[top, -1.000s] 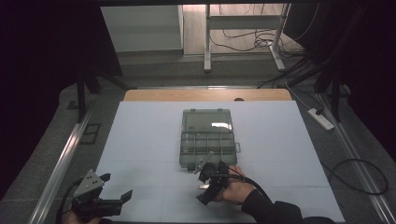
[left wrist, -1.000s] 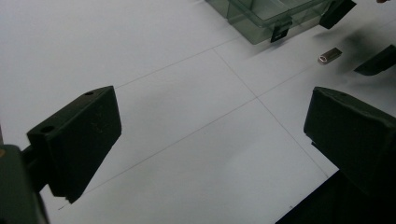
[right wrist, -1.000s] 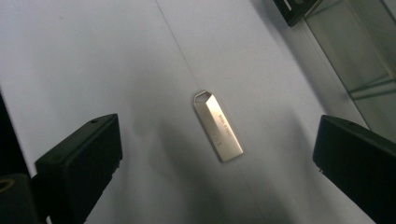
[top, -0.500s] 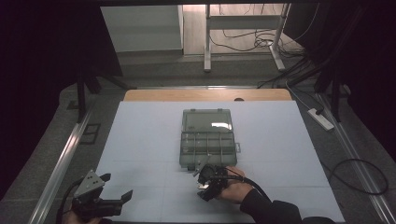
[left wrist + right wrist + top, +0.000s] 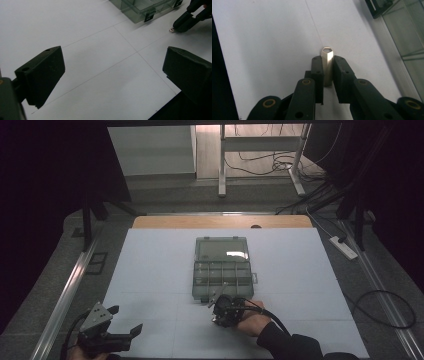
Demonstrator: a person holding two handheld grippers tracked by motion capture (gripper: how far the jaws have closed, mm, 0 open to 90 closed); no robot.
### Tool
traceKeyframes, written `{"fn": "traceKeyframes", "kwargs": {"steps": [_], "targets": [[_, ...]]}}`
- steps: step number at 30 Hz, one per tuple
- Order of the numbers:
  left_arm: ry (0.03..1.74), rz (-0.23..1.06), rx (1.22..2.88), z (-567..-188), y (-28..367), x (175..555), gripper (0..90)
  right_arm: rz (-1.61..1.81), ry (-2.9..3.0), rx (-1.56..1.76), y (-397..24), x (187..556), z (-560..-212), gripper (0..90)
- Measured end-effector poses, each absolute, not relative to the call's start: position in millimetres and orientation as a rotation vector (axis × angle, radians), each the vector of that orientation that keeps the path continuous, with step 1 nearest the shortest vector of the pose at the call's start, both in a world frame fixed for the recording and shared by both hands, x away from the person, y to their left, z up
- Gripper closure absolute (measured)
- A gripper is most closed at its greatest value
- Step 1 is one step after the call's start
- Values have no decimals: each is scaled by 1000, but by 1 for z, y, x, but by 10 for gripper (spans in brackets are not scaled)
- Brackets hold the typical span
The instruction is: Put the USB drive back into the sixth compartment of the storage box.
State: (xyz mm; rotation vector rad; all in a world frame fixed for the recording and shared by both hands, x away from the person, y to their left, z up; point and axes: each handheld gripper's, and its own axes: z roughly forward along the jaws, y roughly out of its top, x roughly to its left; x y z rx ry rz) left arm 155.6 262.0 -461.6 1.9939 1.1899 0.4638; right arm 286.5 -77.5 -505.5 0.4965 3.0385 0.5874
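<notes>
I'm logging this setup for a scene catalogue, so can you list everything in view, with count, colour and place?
metal piece: one, silvery, clamped between the right gripper's jaws, just above the white sheet.
compartment box: one, clear greyish plastic, lid open, middle of the table.
white sheet: one, covers the tabletop.
wooden table edge: one, tan, far side.
power strip: one, white, on the floor at right.
cables: several, dark, on the floor beyond the table.
left gripper: one, black, open over bare sheet, near left.
right gripper: one, black, jaws just closed on the metal piece, in front of the box.
</notes>
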Motion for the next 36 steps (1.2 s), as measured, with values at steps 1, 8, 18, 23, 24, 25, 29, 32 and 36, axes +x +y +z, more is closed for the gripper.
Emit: {"fn": "traceKeyframes", "kwargs": {"steps": [1, 8, 18, 23, 24, 25, 29, 32, 36], "targets": [[1189, 464, 1994, -462, 262, 156, 45, 594, 3038, 506, -78, 287, -506, 791], [1185, 468, 1997, -462, 262, 155, 45, 649, 3025, 538, -79, 288, -501, 791], [1183, 470, 1999, -462, 262, 155, 45, 737, 2983, 585, -83, 290, -491, 791], [1184, 470, 1999, -462, 261, 155, 45, 775, 2952, 600, -85, 291, -483, 791], [1184, 470, 1999, -462, 261, 155, 45, 775, 2952, 600, -85, 291, -483, 791], [1184, 470, 1998, -462, 261, 155, 45, 780, 2947, 601, -86, 291, -482, 791], [1184, 469, 1999, -462, 261, 155, 45, 806, 2925, 615, -87, 293, -478, 791], [1183, 469, 2000, -462, 261, 155, 46, 810, 2920, 616, -88, 293, -477, 791], [1184, 469, 2000, -462, 261, 155, 46, 829, 2908, 621, -89, 294, -474, 791]]}}
